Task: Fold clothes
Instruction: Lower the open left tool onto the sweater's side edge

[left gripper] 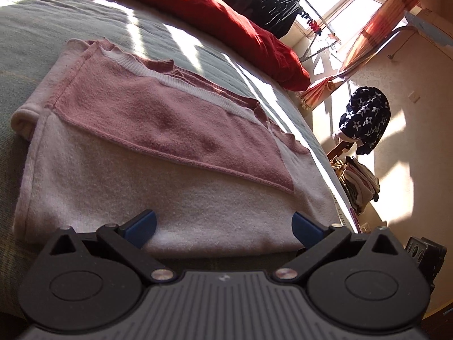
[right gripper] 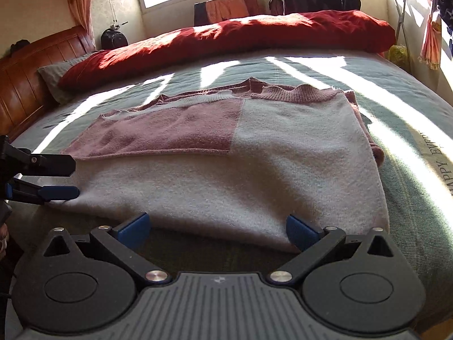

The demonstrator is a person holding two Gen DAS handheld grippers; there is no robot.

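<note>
Sunlit bed, folded sweater just ahead of both tools, left tool wide open and empty, right tool likewise.

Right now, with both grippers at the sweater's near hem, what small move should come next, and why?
Probably close both on the hem. The sweater lies flat, its sleeves already folded in. The left gripper and right gripper are both open at that edge, holding nothing, so gripping it seems needed before folding it toward the collar.
</note>
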